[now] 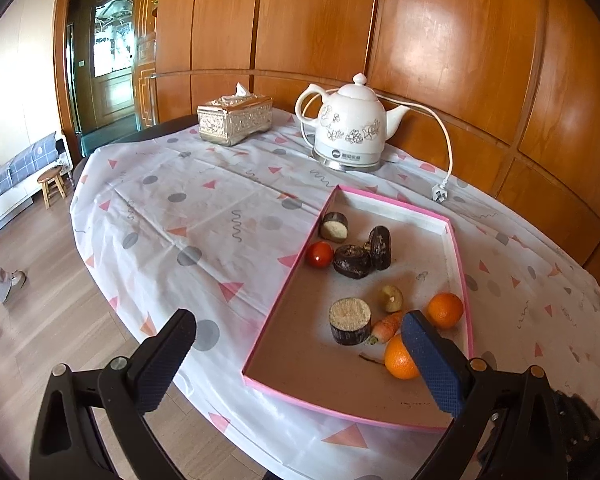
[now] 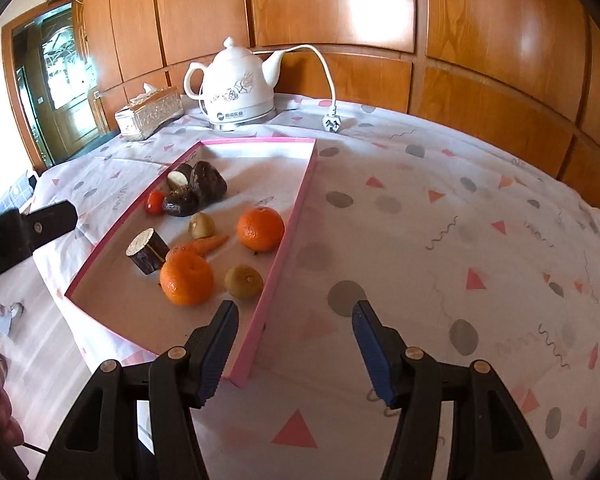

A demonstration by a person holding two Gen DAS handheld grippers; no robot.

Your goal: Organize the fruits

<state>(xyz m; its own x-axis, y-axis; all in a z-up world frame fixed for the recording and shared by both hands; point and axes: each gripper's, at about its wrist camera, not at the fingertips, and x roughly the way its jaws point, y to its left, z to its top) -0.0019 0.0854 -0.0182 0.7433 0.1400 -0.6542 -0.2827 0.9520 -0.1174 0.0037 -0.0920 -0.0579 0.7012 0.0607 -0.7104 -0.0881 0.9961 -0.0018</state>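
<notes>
2 oranges (image 2: 186, 278) (image 2: 260, 228) lie in a shallow pink-edged tray (image 2: 292, 216) on a patterned tablecloth (image 2: 440, 220), among a carrot (image 2: 206, 245), a small tomato (image 2: 155, 201), 2 greenish-yellow fruits (image 2: 244, 281) (image 2: 201, 225) and dark sliced pieces (image 2: 208, 182). The left gripper (image 1: 300, 330) hovers at the tray's near end, jaws spread wide and empty, 1 finger just in front of an orange. The right gripper (image 2: 295, 316) hangs over the tray's near corner, jaws partly open, holding nothing. A white kettle (image 2: 238, 84) and tissue box (image 2: 148, 114) stand behind.
</notes>
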